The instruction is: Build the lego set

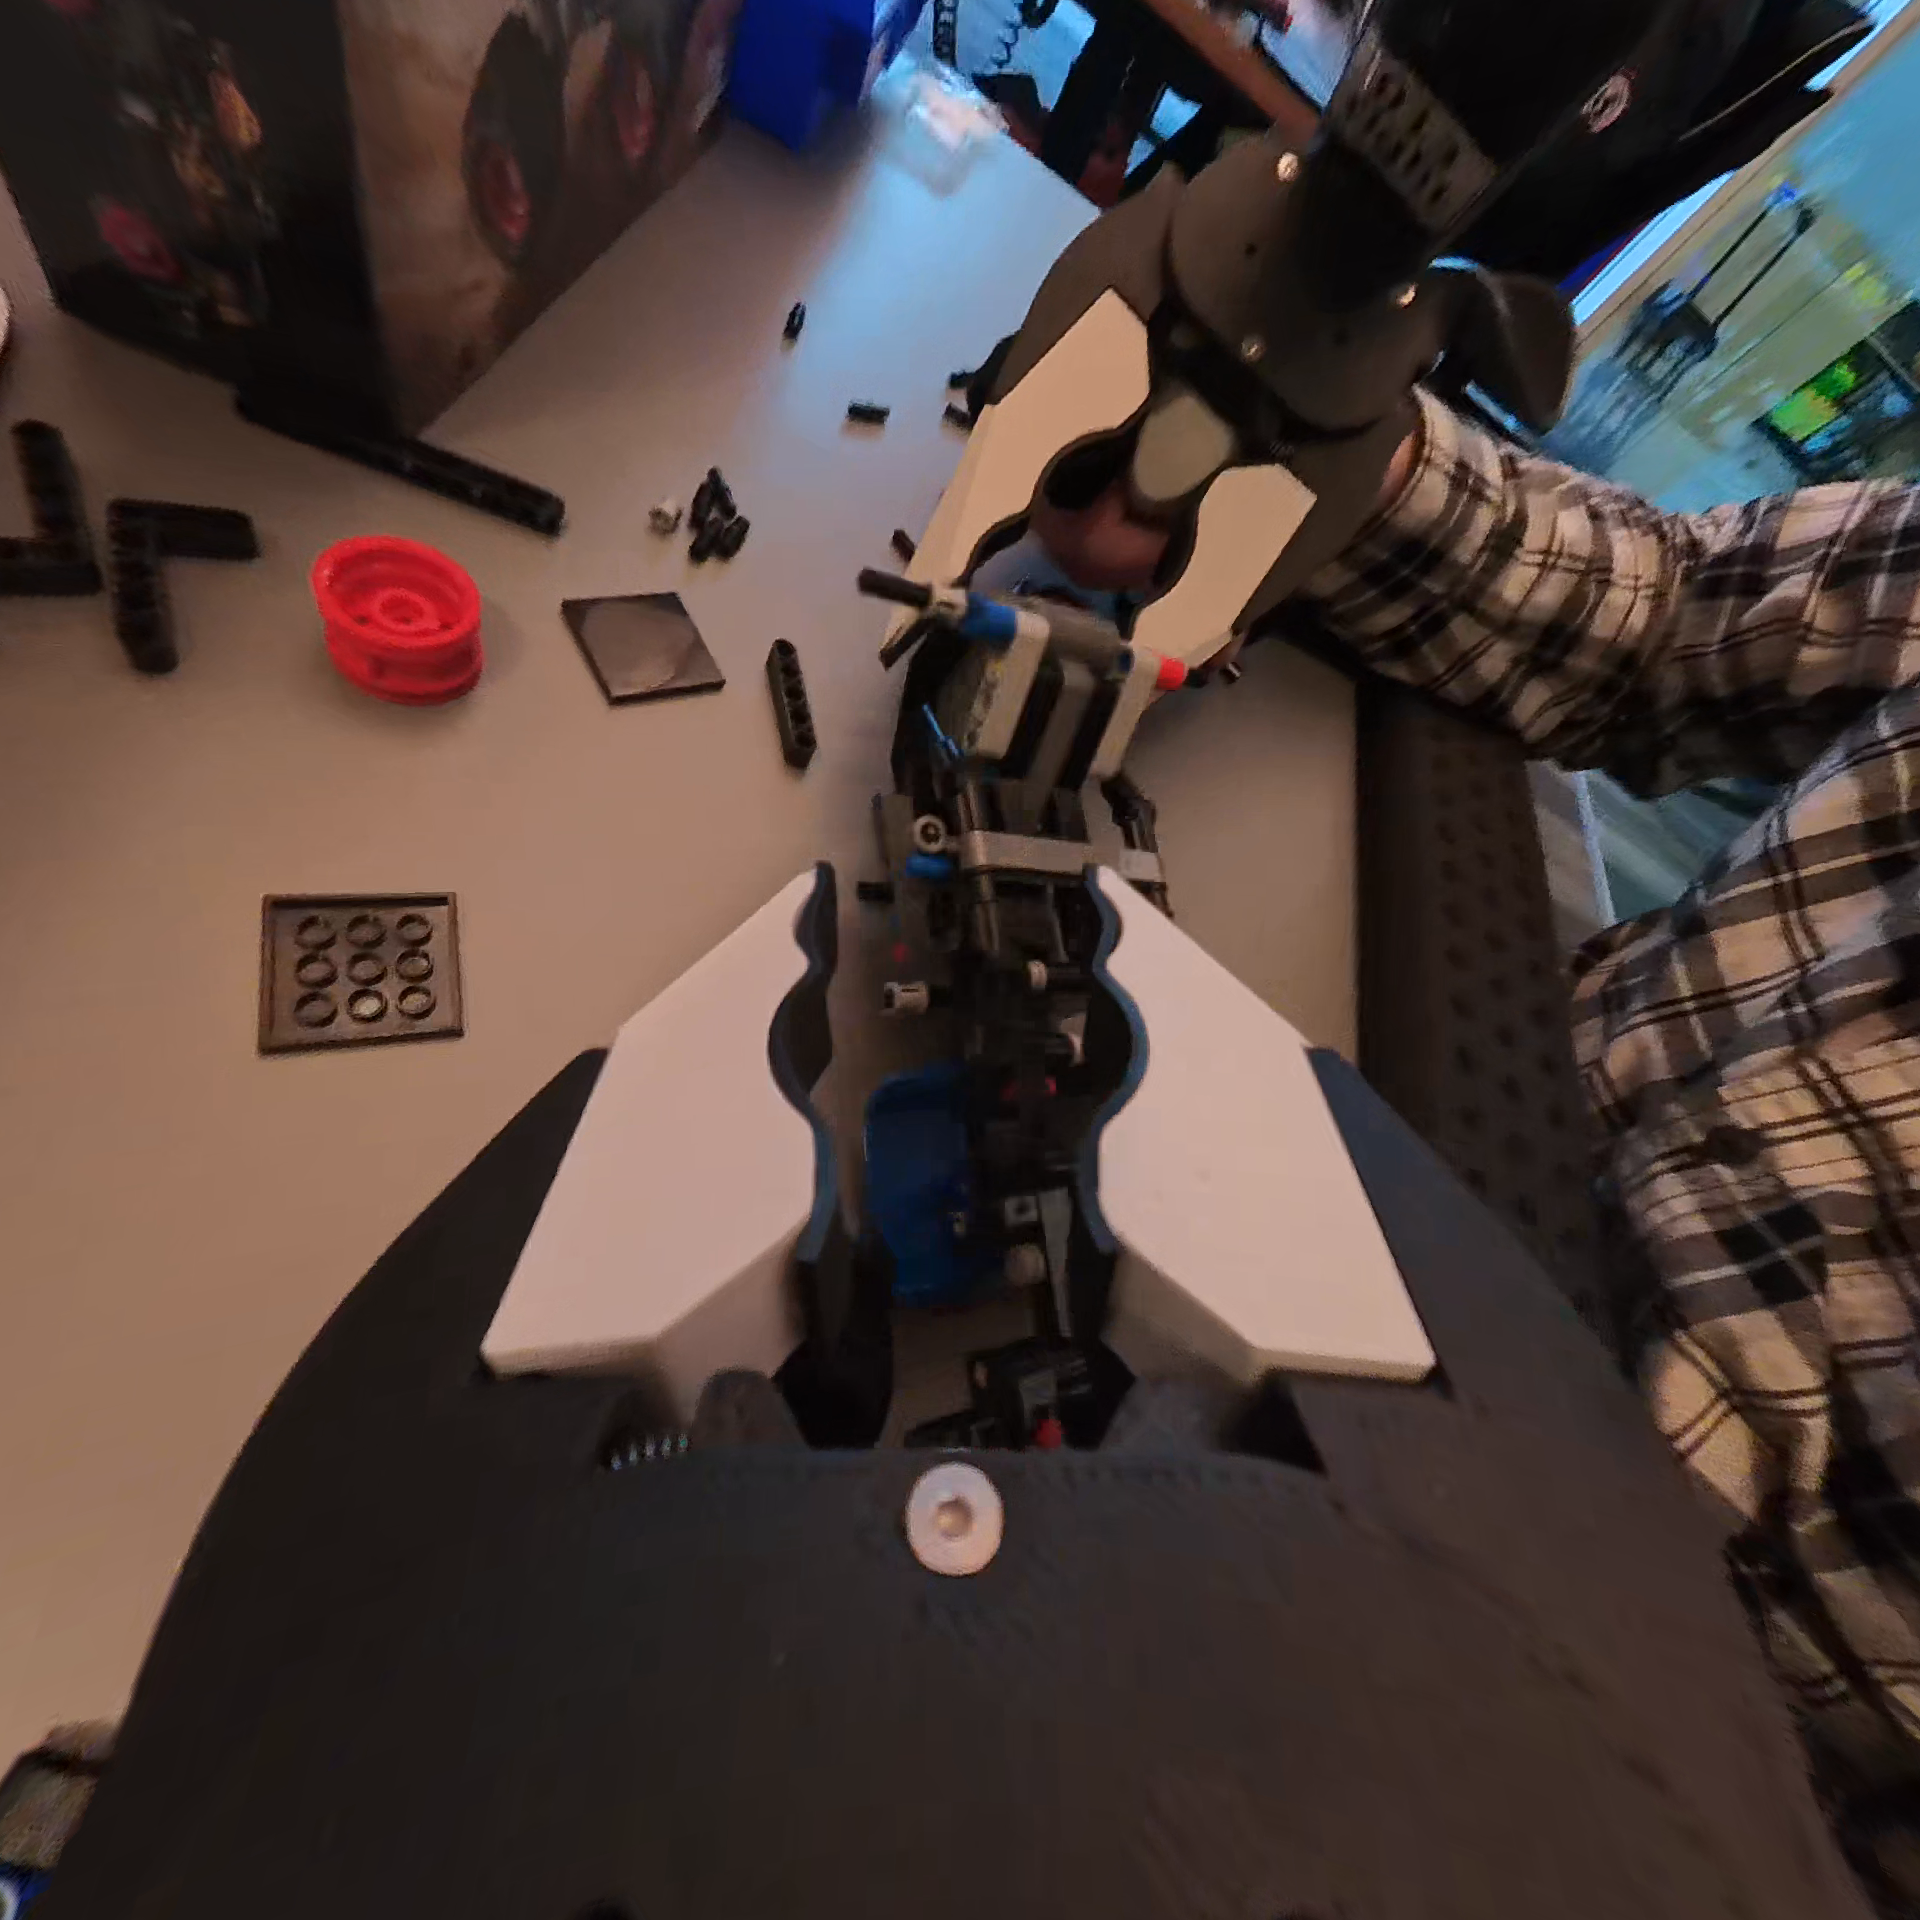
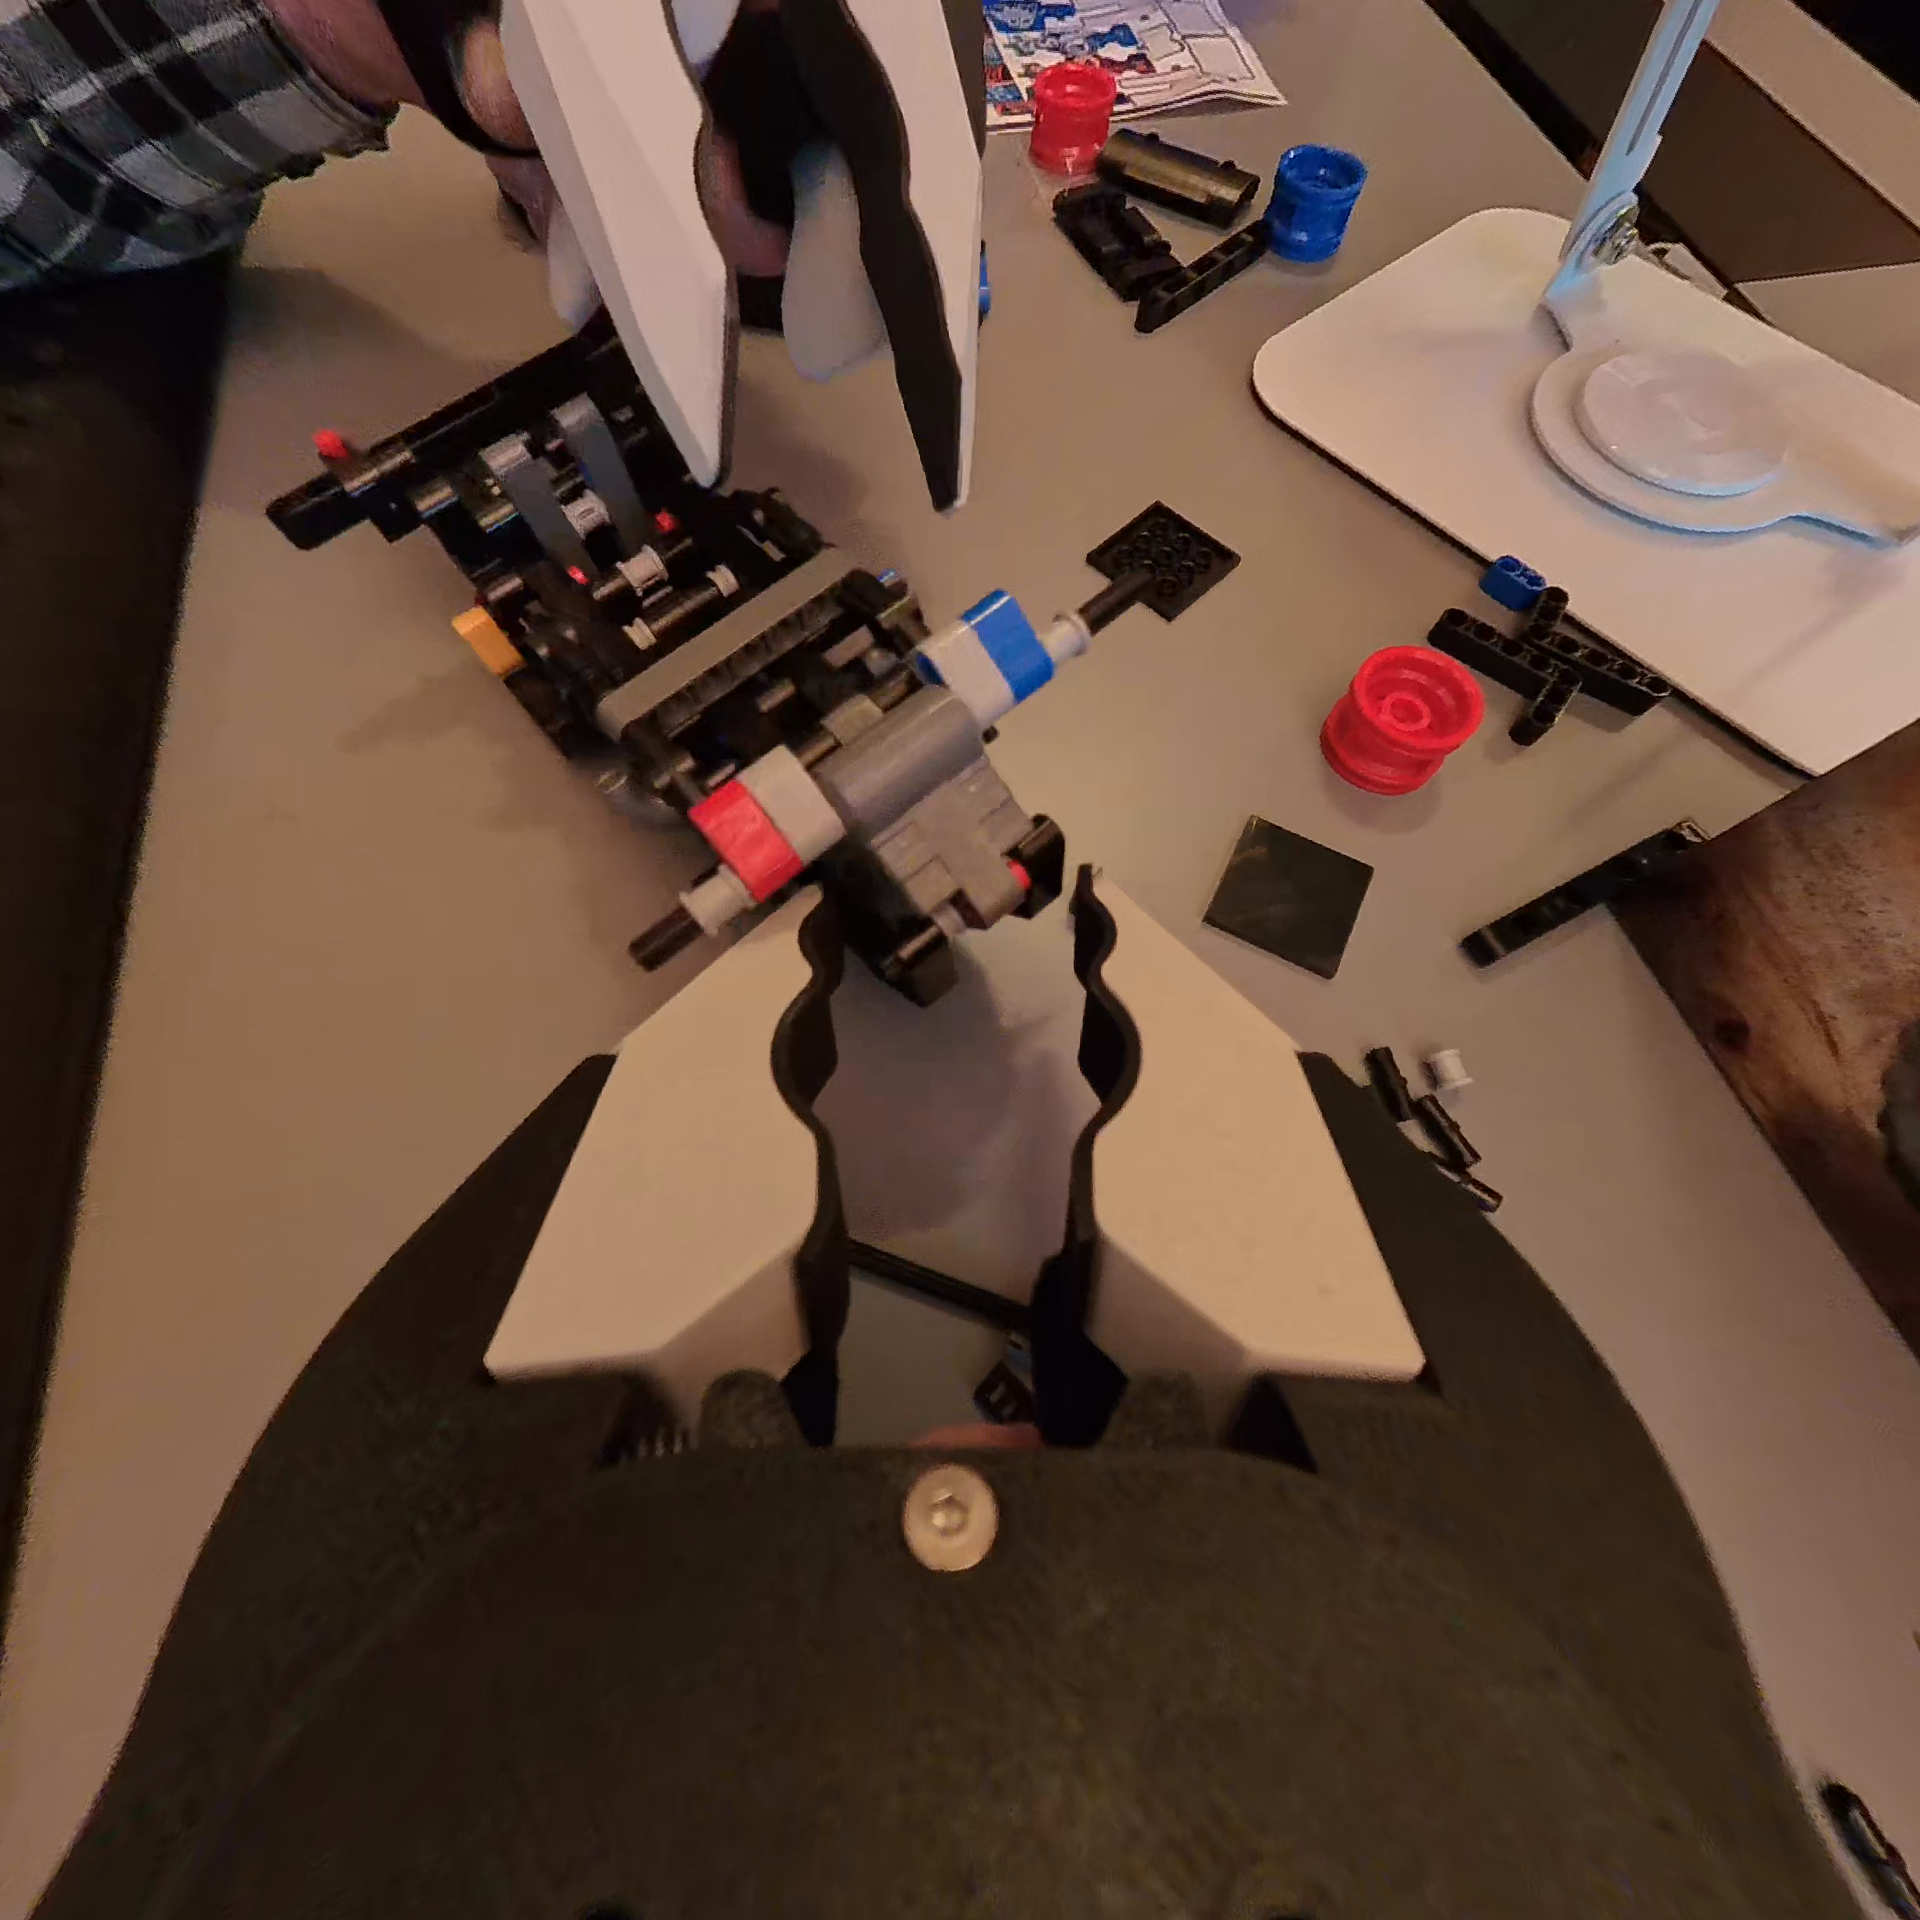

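My left gripper [image 1: 961, 914] has its jaws part-way apart around the far end of the lego chassis [image 2: 665, 634]. In the left wrist view the black frame runs up between the two fingers, close to both pads. In the right wrist view one finger [image 2: 644, 260] comes down onto the frame's top while the other hangs over bare desk [image 2: 312, 1039] beside it. I cannot tell whether that amounts to a real clamp or only a steadying touch.

My right gripper [image 2: 951, 935] has its jaws apart and empty, their tips just at the near end of the chassis, beside the grey block and the axle carrying the red and blue bushes. I read no firm contact there.

The chassis lies flat on the desk, running diagonally from far left to near centre. One red wheel hub [image 2: 1403, 719] sits to the right, with a flat black tile [image 2: 1288, 894] nearer. A second red hub [image 2: 1070, 114] and a blue hub [image 2: 1314, 197] lie far off by the instruction sheet [image 2: 1143, 52].

My worry is the loose hold on the far end. If I push with the right jaws, the chassis could slide or pivot across the desk. A shove on the protruding axle could also pop the bushes off or knock the small black pins [image 2: 1439, 1132] away.
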A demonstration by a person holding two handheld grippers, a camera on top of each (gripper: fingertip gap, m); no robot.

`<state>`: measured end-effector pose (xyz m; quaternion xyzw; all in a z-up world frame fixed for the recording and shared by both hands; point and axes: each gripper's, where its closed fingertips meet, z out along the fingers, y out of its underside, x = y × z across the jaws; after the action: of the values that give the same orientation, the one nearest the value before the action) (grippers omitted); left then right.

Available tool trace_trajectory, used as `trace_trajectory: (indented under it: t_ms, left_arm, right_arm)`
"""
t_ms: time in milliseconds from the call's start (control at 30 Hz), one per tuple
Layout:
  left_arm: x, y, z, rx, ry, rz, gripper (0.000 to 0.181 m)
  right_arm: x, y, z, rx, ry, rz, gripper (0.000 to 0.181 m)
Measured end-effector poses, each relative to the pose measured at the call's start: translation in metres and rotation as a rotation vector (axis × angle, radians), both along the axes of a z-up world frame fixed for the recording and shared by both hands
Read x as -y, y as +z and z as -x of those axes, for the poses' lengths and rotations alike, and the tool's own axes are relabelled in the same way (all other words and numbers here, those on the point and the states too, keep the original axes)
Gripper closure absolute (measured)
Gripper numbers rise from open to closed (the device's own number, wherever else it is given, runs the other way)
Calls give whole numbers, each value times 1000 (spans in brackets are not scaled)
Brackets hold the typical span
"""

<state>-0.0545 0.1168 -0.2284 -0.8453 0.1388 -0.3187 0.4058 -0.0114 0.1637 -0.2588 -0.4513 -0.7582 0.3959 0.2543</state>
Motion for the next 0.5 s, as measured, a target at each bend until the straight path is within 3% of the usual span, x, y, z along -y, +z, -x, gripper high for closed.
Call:
trace_trajectory:
  t_ms: [333,500]
  left_arm:
    - [5,-19,-7,-336,-53,19,101]
    - [8,-25,-17,-437,-95,39,100]
  right_arm:
    - [0,-2,1,7,-4,1,140]
    - [-1,-5,-1,25,1,-3,139]
